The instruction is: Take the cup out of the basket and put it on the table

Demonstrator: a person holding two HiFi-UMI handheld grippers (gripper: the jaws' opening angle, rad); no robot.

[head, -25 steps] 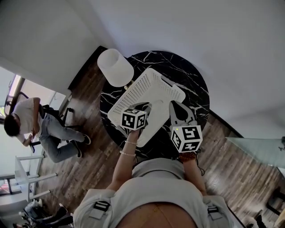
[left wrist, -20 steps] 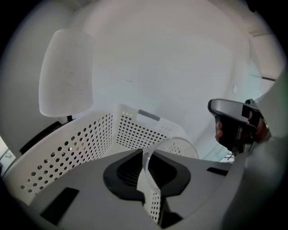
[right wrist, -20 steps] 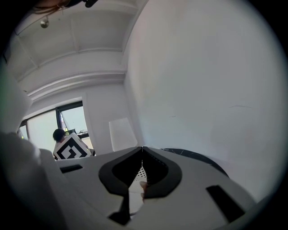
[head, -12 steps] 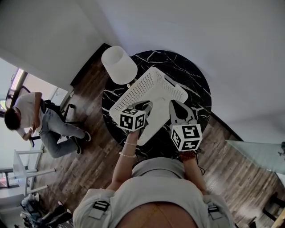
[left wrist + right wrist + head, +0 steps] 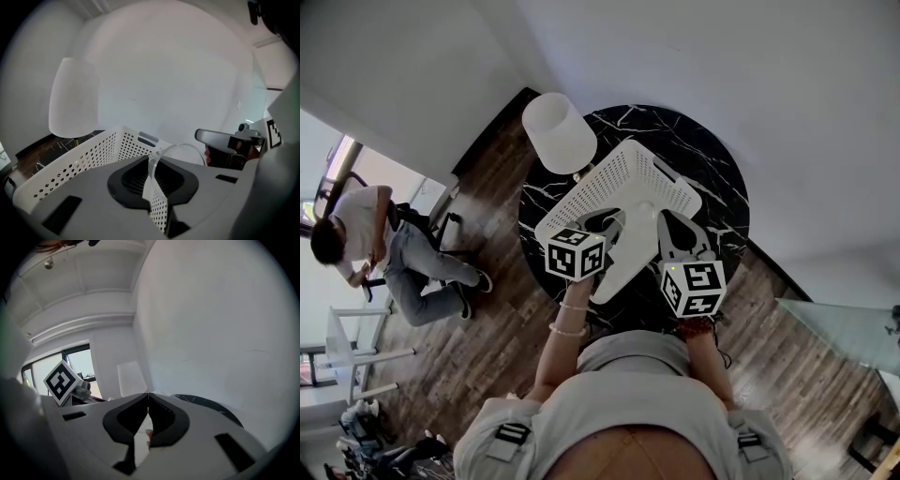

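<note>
A clear plastic cup [image 5: 183, 145] shows in the left gripper view, its thin wall pinched between the jaws of my left gripper [image 5: 151, 161], which is shut on it. Under and behind the cup stands the white perforated basket [image 5: 84, 164]. From the head view the basket [image 5: 619, 183] sits on the round black marble table [image 5: 703, 159], with my left gripper [image 5: 614, 220] over its near edge; I cannot make out the cup there. My right gripper [image 5: 667, 223] hovers beside the basket's right side. Its jaws [image 5: 148, 397] are shut with nothing held.
A lamp with a white shade [image 5: 558, 131] stands at the table's left edge, close to the basket's far corner. Bare marble shows right of the basket [image 5: 722, 202]. A person [image 5: 366, 244] sits on a chair on the wood floor, far left.
The left gripper has drifted slightly down and left in the head view. The camera has shifted a little, so the table and lamp sit further right. The right gripper has barely moved.
</note>
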